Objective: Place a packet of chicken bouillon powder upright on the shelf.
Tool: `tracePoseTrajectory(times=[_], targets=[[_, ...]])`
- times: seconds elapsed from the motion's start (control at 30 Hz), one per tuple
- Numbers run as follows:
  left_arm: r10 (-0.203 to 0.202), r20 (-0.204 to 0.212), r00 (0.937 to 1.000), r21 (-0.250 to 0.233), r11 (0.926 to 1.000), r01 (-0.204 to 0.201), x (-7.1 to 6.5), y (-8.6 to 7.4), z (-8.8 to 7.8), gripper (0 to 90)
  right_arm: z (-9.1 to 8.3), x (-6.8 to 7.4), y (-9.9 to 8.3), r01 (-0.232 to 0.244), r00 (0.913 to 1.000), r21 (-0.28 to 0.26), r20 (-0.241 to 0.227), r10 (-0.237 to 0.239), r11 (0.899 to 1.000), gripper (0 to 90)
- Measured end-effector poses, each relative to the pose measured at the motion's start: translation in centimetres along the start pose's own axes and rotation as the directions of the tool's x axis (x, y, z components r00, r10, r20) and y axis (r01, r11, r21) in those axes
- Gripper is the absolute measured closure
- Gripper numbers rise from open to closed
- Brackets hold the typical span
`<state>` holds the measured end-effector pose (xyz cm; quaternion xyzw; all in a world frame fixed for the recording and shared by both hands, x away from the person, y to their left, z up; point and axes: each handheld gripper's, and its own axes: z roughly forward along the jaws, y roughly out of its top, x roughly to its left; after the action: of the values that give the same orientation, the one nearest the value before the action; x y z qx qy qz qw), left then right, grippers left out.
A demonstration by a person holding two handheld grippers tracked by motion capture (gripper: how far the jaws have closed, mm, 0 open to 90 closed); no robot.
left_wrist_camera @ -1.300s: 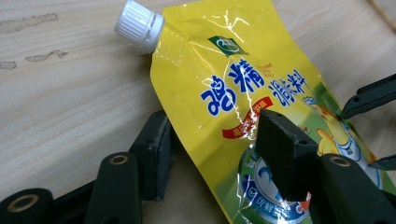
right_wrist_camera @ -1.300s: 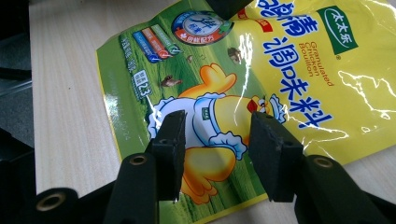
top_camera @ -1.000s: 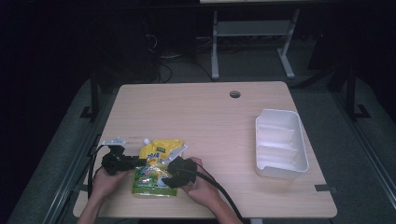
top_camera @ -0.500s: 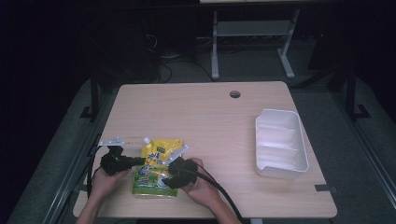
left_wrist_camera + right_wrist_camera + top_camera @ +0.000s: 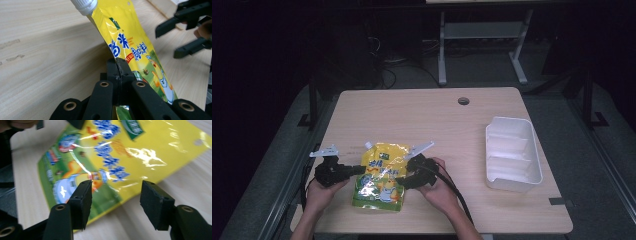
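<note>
We've got the left gripper (image 5: 117, 75) clamped tight on the yellow spouted pouch's (image 5: 379, 175) edge; the right gripper (image 5: 115, 195) has just been opening, nothing between its jaws; moving it to the white tray (image 5: 532, 172) looks still ahead.

High view looks forward and down over the whole bench (image 5: 432, 110); both gripper views ride close along their jaws, all three sharing the yellow pouch (image 5: 382, 175) at lower left.
</note>
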<state>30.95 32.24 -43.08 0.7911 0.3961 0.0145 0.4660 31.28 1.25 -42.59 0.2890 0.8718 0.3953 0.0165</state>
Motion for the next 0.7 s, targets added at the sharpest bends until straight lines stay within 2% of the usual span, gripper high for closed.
tracePoseTrajectory(times=[0.1,0.27,0.4,0.5,0.57,0.6,0.63,0.7], targets=[[0.014,0.005,0.9999,-0.014,0.9998,-0.014,-0.3,0.1,-0.3,90.0,-0.3,-1.0,0.2,-0.03,0.9993,-0.004,0.019,0.03,1.0,40.2],[0.033,0.011,0.9994,-0.029,0.999,-0.032,-0.6,0.3,-0.5,90.0,-0.3,-3.0,0.4,-0.103,0.9947,-0.012,-0.009,0.103,0.995,39.1],[0.044,0.026,0.9987,-0.042,0.9982,-0.043,-0.8,0.4,-0.6,90.0,0.0,-4.1,0.6,-0.153,0.9864,-0.039,-0.066,0.15,0.987,39.3],[0.072,0.043,0.9965,-0.054,0.9961,-0.069,-1.0,0.5,-0.8,90.0,0.5,-4.7,0.9,-0.189,0.9754,-0.043,-0.124,0.182,0.981,40.8],[0.084,0.052,0.9951,-0.059,0.995,-0.081,-1.2,0.6,-0.7,90.0,1.1,-4.9,1.0,-0.204,0.9662,-0.05,-0.171,0.193,0.978,42.7],[0.084,0.052,0.9951,-0.059,0.995,-0.081,-1.2,0.6,-0.7,90.0,1.1,-4.9,1.0,-0.204,0.9662,-0.05,-0.171,0.193,0.978,42.7],[0.09,0.054,0.9944,-0.06,0.9944,-0.087,-1.2,0.6,-0.7,90.0,1.3,-5.0,1.2,-0.211,0.96,-0.055,-0.199,0.197,0.976,44.9],[0.098,0.064,0.9931,-0.061,0.9936,-0.094,-1.3,0.6,-0.7,90.0,1.4,-5.0,1.2,-0.21,0.9591,-0.059,-0.206,0.194,0.976,45.8]])
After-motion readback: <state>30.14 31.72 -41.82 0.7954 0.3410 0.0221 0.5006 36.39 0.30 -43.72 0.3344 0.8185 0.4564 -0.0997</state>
